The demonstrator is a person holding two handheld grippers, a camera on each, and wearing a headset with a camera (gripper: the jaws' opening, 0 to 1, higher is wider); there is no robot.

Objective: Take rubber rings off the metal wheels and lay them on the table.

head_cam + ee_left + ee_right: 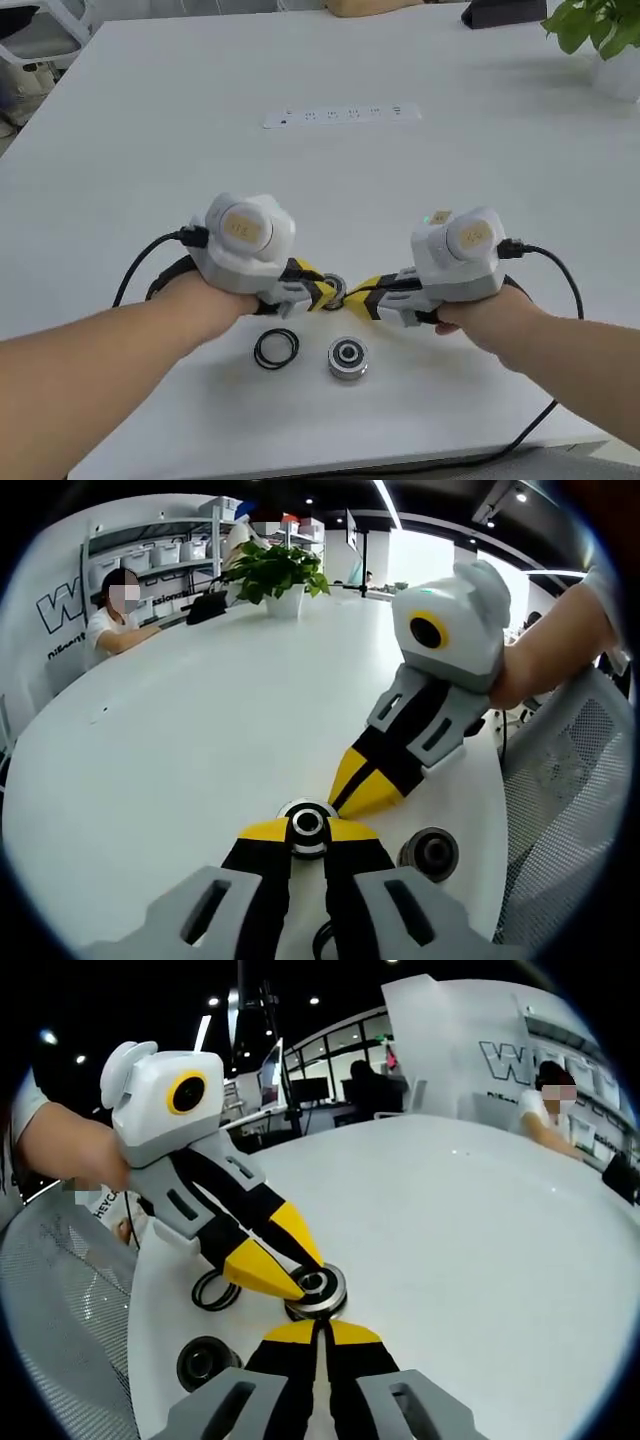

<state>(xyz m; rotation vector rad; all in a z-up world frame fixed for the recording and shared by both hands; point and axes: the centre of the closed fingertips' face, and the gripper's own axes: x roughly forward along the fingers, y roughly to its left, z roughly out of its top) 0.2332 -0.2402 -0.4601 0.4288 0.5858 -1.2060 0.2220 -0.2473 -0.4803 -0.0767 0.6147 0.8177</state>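
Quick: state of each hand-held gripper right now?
Left hand-held gripper: closed on the metal wheel.
Right hand-held gripper: closed, tips at the wheel's rim; whether it holds anything cannot be told.

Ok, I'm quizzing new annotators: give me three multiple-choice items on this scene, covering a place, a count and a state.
1. Where do the loose rubber rings lie? A by the power strip; B beside the free wheel; C in the plant pot.
2. How many metal wheels show? A one; B four; C two.
3. The left gripper is: A shut on the held wheel; B wide open; C lying on the table.
Answers: B, rings lie beside the free wheel; C, one free, one held; A, its jaws clamp the wheel's sides.
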